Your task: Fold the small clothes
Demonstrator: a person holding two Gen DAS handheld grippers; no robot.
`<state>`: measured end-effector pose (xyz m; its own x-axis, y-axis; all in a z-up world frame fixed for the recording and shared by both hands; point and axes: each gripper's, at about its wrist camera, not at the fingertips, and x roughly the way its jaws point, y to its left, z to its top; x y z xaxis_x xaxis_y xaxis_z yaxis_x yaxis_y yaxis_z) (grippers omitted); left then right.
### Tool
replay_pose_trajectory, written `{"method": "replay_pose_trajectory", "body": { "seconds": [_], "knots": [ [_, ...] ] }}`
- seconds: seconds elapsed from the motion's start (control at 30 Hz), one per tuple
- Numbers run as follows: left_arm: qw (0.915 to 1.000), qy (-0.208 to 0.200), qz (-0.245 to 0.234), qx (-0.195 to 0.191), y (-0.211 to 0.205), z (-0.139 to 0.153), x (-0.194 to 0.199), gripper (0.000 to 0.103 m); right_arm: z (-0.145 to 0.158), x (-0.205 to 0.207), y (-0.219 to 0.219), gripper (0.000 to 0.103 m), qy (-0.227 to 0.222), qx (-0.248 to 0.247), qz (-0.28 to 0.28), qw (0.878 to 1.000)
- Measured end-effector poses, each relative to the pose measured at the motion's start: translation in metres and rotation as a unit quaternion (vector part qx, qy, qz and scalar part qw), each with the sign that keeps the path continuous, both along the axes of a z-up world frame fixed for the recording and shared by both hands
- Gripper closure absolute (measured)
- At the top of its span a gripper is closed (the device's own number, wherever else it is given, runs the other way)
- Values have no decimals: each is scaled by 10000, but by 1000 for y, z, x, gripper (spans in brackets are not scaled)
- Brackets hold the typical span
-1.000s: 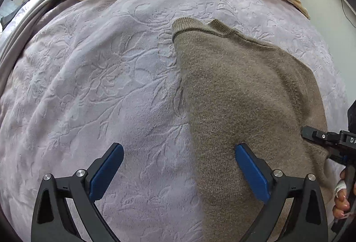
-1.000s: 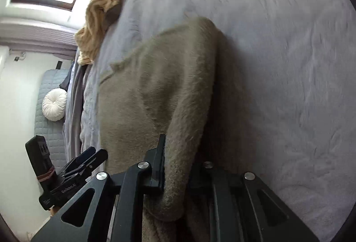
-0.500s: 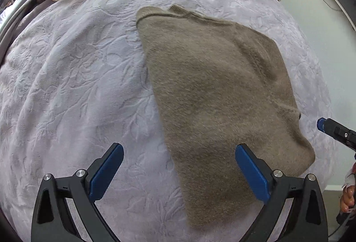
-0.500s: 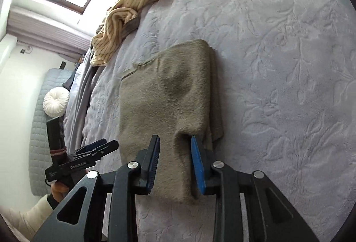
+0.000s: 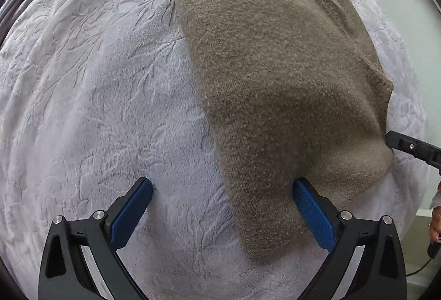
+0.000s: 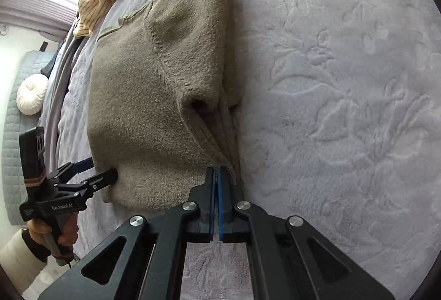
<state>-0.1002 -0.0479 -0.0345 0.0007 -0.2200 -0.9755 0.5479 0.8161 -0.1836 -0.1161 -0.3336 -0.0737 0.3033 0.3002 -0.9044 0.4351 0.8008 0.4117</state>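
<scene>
Sleeve released; right gripper now shut empty at sweater hem.
Folded sweater lying flat, frame centre, on bedspread. Left gripper spread wide, straddling lower left edge; next fold pending.

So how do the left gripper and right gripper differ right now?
The left gripper is open wide, straddling the brown sweater's near edge; the right gripper is shut, its pads together with nothing clearly between them. The left sits at the sweater's bottom left corner, the right at its folded right side. Both point down at the bedspread.
</scene>
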Motion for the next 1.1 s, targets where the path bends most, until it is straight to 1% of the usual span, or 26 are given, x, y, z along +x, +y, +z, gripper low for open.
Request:
{"method": "replay_pose_trajectory", "body": {
  "seconds": [0.03,0.17,0.23,0.3,0.4,0.5,0.57,0.6,0.63,0.7,0.73,0.8,0.87,0.97,1.1],
  "knots": [
    [10000,8,42,-3,1,0,-2,1,4,0,-1,93,23,-96,-6,10000],
    [9998,52,170,-33,6,1,-5,1,25,1,-10,92,-320,-83,-123,9994],
    [9998,43,204,-26,7,1,-8,1,36,3,-8,92,-553,-12,-94,9984],
    [9997,28,224,4,7,1,-9,1,43,10,1,92,-716,27,32,9974],
    [9996,20,283,44,11,2,-12,1,48,23,18,92,-842,-59,405,9956],
    [9995,-12,298,67,7,4,-12,1,39,45,30,92,-720,-255,670,9948],
    [9995,-21,308,75,7,5,-13,1,24,54,25,92,-473,-404,614,9962],
    [9995,-7,316,65,7,7,-15,1,16,56,20,97,-327,-455,528,9970],
    [9994,5,328,65,8,8,-16,1,7,54,13,100,-265,-348,421,9982],
    [9994,-15,326,75,8,10,-18,1,-1,47,0,101,-308,3,162,9994],
    [9995,-32,316,75,8,10,-18,1,-1,43,-3,101,-343,83,105,9993],
    [9995,-31,321,70,8,10,-19,1,3,38,-2,101,-361,71,126,9992],
    [9994,-8,340,63,8,11,-19,1,4,35,0,97,-337,126,180,9992],
    [9994,-19,331,70,9,11,-19,1,6,29,1,97,-302,129,199,9993],
    [9994,-16,331,85,10,10,-17,1,13,27,1,95,-378,110,59,9992]
  ]
}}
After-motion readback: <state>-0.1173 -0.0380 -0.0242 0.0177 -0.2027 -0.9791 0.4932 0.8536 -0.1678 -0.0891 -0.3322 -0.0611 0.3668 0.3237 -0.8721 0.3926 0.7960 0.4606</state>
